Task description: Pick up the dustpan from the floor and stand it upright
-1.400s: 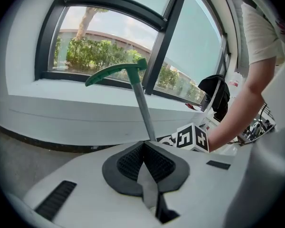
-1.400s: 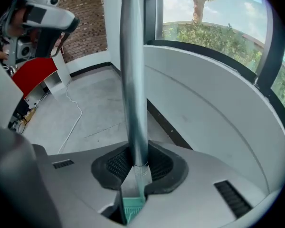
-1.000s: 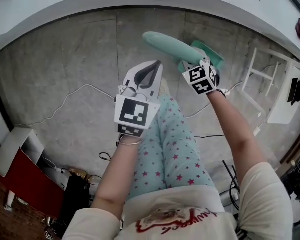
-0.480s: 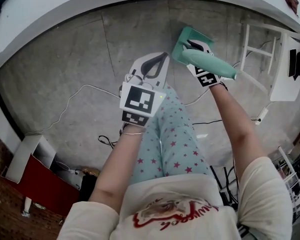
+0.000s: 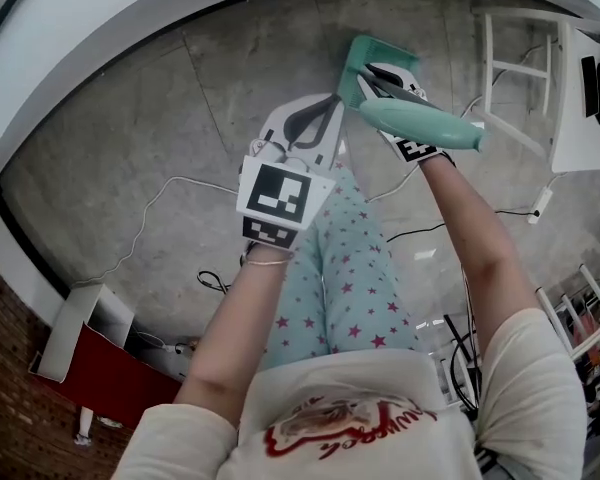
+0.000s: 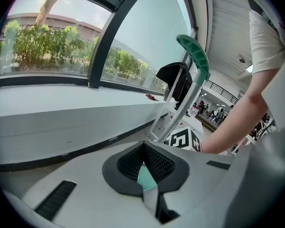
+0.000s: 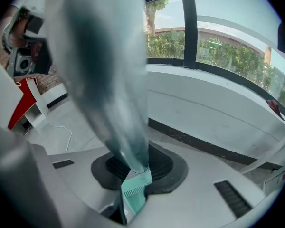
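right gripper (image 5: 378, 78) jaws grip our lifted dustpan (image 5: 430, 126) at 1 o'clock, left gripper (image 5: 325, 116) jaws together; next we stand it upright.

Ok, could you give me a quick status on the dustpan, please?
Left gripper shut, empty. Right gripper shut on dustpan at its handle, handle slanted. White rack close alongside.

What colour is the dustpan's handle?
The dustpan handle is mint green, clearest in the head view.
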